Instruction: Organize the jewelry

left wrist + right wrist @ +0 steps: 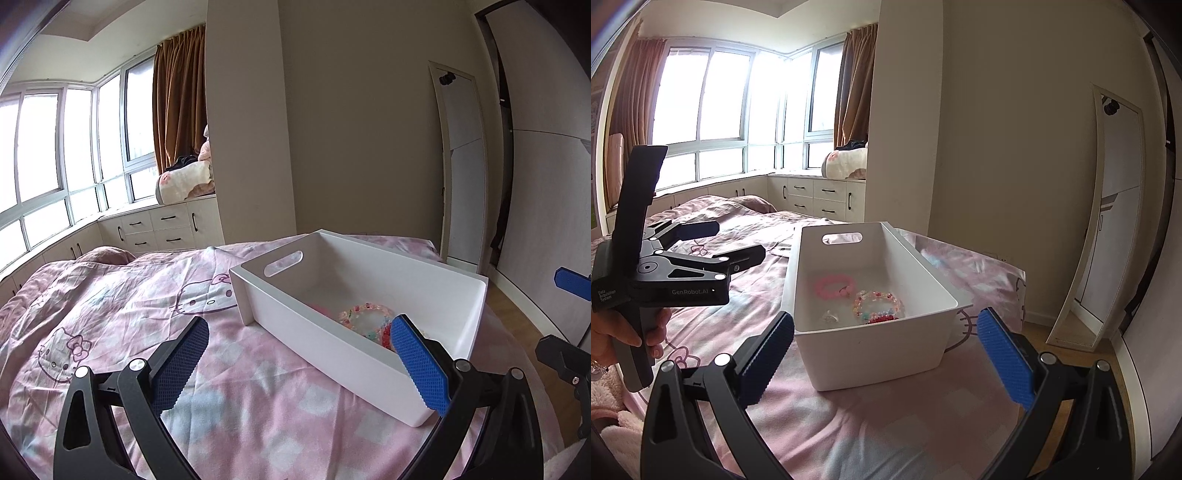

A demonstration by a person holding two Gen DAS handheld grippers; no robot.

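White plastic, that's the storage bin [871,343] sitting on the pink cartoon-cat bedspread [827,417] at the centre of the right wrist view, cut-out handle on its far wall. Down on its floor lies the jewelry: a pink beaded bracelet [834,286] toward the back, a pastel multicolour bracelet [878,305] just beside it to the right, a red beaded piece [882,319] touching that one's near edge, and a small clear piece [830,316] at lower left of the floor, too small to make out. The right hand-held gripper [885,338] hangs in front of the bin's near wall, blue pads spread wide to either side, nothing between them. The left hand-held gripper [298,341] is also spread wide and empty in its own view, its right pad [419,365] overlapping the bin's near long wall in the picture. From the right camera that left unit appears at middle left of the frame, gripped by a hand [626,332], fingers parted above the bedspread, well apart from the bin. A leaning mirror [1108,221] stands at the right edge.
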